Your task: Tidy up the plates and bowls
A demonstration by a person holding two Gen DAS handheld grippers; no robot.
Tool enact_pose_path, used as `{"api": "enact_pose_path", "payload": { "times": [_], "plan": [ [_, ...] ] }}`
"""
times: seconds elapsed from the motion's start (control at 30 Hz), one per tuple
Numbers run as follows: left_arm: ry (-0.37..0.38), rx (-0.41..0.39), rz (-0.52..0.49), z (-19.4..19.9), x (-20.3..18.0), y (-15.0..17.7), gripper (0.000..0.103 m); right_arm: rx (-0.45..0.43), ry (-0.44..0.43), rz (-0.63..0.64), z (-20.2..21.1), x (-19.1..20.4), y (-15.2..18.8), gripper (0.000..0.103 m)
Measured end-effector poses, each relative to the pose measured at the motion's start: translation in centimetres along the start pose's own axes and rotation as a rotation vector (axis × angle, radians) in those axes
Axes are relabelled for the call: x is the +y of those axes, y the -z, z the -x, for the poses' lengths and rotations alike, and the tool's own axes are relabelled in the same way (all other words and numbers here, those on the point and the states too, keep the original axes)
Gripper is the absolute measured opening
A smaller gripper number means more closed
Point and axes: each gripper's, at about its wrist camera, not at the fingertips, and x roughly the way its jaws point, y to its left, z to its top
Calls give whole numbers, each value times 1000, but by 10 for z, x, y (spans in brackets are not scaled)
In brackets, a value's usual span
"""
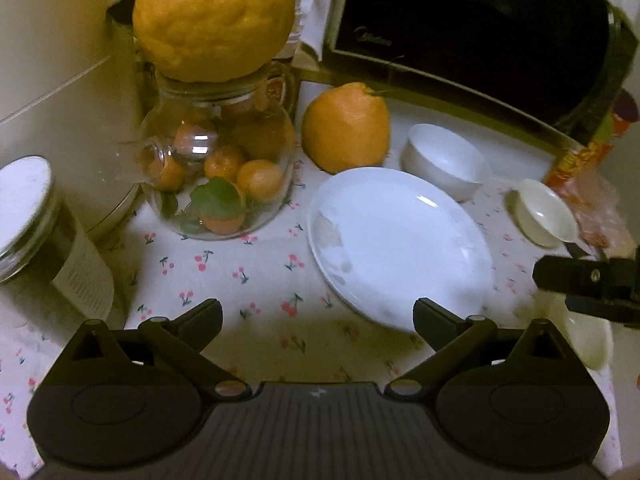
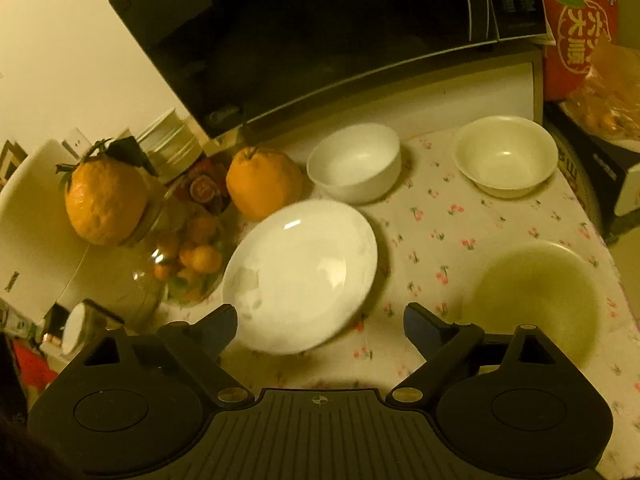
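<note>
Small table under a white cloth printed with red cherries (image 2: 460,216), pushed up against a black microwave oven (image 2: 304,40).

Left gripper (image 1: 318,320) hovered over the cloth, angled downward, its two black fingers spread wide with nothing between them. Its right finger (image 1: 434,318) sat in front of the near rim of the round white shallow plate (image 1: 400,240); I could not tell whether it touched.

Right gripper (image 2: 318,326) likewise gaped wide and held nothing. The same plate lay ahead of it, near rim between the two fingertips as seen from that camera, no pad pressing on it.

Plate lay flat on the cloth near the middle of the table, faint smears on its left side.

Behind the plate, near the microwave, stood a small white ceramic bowl (image 2: 356,162), upright, just apart from the plate's far rim. Further right, well apart from it, a cream-coloured bowl (image 2: 506,156), also upright. A third, wider pale bowl (image 2: 536,300) sat close on the right, blurred, just beside the right gripper's right finger.

A large bumpy orange citrus fruit (image 1: 346,128) rested on the cloth between the white bowl and a round clear glass jar of small oranges and green leaves (image 1: 218,168). A second, bigger citrus fruit (image 1: 214,20) sat on the jar's mouth.

At far left, a glass jar with a white lid and a paper label (image 1: 28,216). At the right edge, a red printed package (image 2: 578,28).
</note>
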Motion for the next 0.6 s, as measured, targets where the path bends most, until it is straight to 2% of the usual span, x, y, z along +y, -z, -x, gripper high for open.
{"api": "enact_pose_path", "payload": {
  "times": [0.13, 0.23, 0.33, 0.5, 0.6],
  "plan": [
    [5, -50, 22, -11, 2, -1, 99, -29, -12, 0, -20, -3, -5, 92],
    [34, -78, 28, -19, 4, -3, 95, -37, -39, 4, -31, -3, -8, 92],
    [69, -98, 48, -24, 6, -2, 87, -48, -25, 13, -43, -4, -9, 92],
    [136, -96, 89, -31, 7, -1, 57, -50, -6, -50, -61, -16, -9, 91],
    [129, -101, 72, -32, 6, 0, 43, -59, -22, -68, -68, -18, -7, 86]
  ]
}}
